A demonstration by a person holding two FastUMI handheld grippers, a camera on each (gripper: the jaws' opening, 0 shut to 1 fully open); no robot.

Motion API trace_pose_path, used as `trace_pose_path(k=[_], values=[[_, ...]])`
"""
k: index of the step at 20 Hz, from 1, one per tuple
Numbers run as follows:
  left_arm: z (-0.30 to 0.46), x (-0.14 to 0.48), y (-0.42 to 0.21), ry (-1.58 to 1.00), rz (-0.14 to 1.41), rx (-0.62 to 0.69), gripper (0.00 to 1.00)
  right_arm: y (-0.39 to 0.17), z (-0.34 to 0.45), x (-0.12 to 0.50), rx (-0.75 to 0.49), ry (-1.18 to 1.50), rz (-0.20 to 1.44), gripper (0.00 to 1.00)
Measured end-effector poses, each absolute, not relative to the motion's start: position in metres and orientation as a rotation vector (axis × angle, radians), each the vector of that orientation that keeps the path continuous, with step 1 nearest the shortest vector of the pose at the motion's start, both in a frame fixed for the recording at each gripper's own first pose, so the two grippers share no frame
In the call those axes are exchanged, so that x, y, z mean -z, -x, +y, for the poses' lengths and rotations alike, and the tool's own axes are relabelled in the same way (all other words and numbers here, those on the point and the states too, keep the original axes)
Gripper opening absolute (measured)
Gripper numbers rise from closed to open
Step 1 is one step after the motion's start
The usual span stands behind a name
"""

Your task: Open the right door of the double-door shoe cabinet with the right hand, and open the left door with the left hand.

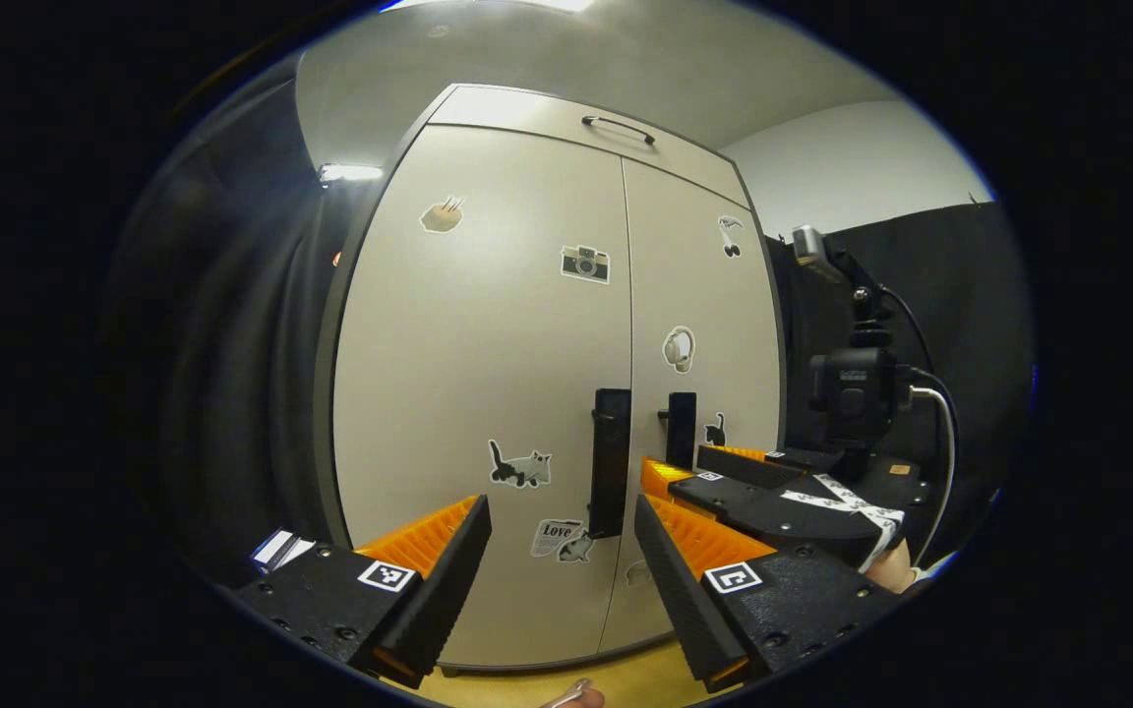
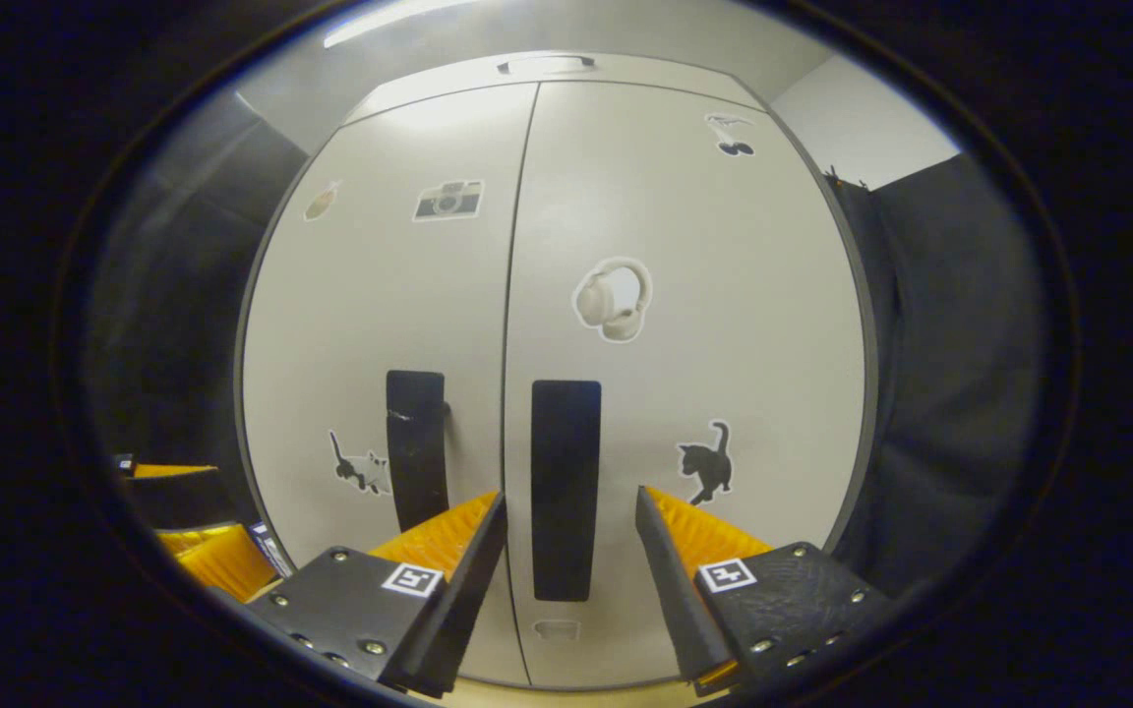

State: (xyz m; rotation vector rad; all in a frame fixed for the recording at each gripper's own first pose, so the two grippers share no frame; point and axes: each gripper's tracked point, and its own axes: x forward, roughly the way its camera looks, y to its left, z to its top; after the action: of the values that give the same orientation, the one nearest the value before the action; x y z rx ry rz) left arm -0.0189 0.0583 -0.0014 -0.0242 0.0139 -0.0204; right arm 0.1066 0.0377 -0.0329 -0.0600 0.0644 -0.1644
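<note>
Both doors of the shoe cabinet [image 1: 488, 324] are sitting flush and closed, the seam between them running straight down the middle. In the left gripper view, the left gripper [image 1: 564, 546] is hanging in front of the left door [image 1: 468, 393] with its fingers spread wide apart, gripping nothing. The dark upright left handle [image 1: 611, 462] is standing in the gap between those fingers, and I cannot tell whether it is touching either one. Just past the seam is the right handle [image 1: 682, 429] on the right door [image 1: 699, 295], and the right gripper [image 1: 670, 482] is poking in from the right side near it, with a small camera mounted above it and a hand [image 1: 889, 567] at its rear. Switching to the right gripper view, the right gripper [image 2: 566, 551] is facing the right door [image 2: 685, 344] head on, its fingers also wide open and holding nothing. The right handle [image 2: 565, 487] is lining up squarely between them, its lower end reaching down into the gap. The left handle [image 2: 416, 447] is showing beside the seam on the left door [image 2: 380, 324]. Stickers are dotting both doors, among them a black cat [image 2: 705, 462] near the right finger and headphones [image 2: 613, 298] above the right handle.
</note>
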Motion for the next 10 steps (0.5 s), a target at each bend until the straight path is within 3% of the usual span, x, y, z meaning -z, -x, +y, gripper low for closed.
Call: trace_pose_path(k=[1, 2, 3, 4, 10], values=[[0.059, 0.001, 0.019, 0.021, 0.015, 0.023, 0.92, -0.109, 0.037, 0.034, 0.173, 0.058, 0.066, 0.67], [0.06, 0.001, 0.019, 0.021, 0.015, 0.025, 0.92, -0.111, 0.036, 0.034, 0.183, 0.056, 0.067, 0.67], [0.062, 0.001, 0.02, 0.02, 0.015, 0.026, 0.92, -0.112, 0.035, 0.035, 0.19, 0.057, 0.071, 0.6], [0.064, 0.001, 0.02, 0.019, 0.016, 0.026, 0.91, -0.113, 0.034, 0.036, 0.198, 0.06, 0.073, 0.64], [0.07, 0.003, 0.019, 0.021, 0.023, 0.025, 0.91, -0.118, 0.041, 0.041, 0.18, 0.05, 0.089, 0.6]])
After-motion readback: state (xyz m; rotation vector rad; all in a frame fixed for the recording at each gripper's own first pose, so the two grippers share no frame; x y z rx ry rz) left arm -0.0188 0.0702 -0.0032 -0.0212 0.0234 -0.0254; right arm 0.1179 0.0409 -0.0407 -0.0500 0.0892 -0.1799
